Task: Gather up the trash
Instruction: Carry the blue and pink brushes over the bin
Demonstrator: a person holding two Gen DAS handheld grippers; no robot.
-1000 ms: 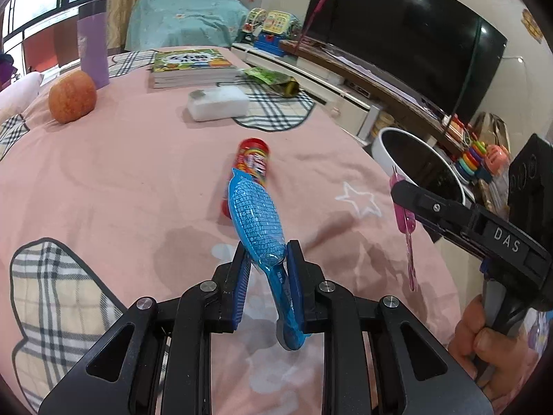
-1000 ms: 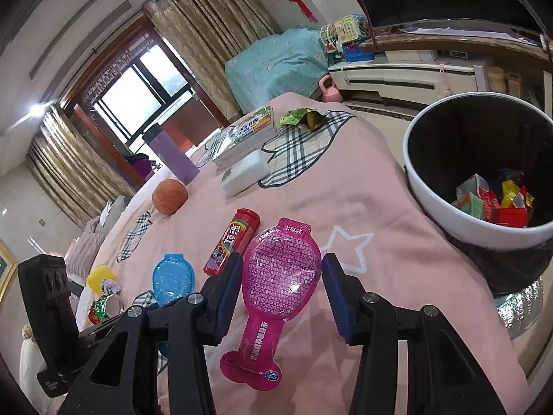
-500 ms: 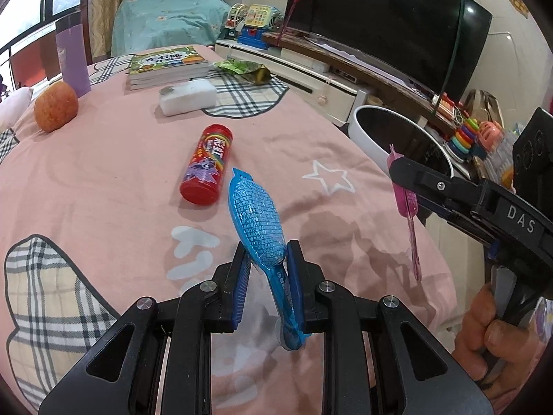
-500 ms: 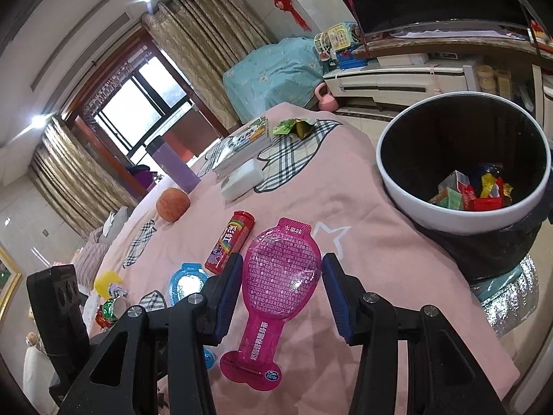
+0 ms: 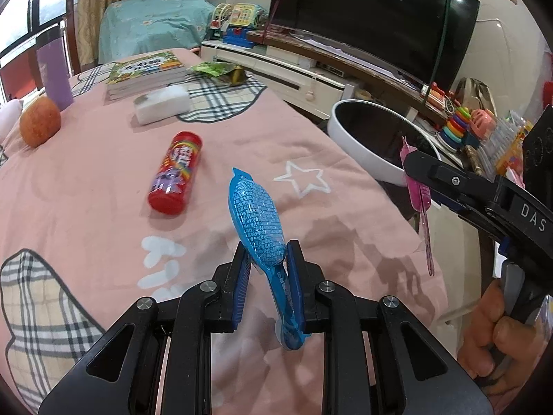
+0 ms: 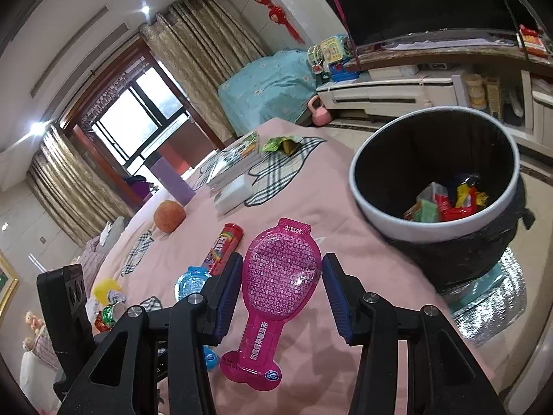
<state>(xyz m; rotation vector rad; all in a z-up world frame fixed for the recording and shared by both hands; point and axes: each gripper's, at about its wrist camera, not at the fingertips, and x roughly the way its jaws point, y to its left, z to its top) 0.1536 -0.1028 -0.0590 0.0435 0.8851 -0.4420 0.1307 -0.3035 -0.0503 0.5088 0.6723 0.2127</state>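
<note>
Blue pouch (image 5: 257,221), pink pouch (image 6: 281,273), red tube (image 5: 176,173), pink plaid-patched tablecloth (image 5: 86,180), white-rimmed black bin (image 6: 359,186)

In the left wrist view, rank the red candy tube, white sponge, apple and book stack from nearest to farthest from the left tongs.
From the left tongs:
1. Red candy tube, just ahead, left of centre.
2. White sponge, beyond the tube.
3. Apple, far left; close call with the sponge.
4. Book stack, farthest back.

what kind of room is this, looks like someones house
Most likely a home living room: a large television on a long low cabinet, curtained windows, children's toys, and a table under a pink cloth beside a trash bin.
</note>
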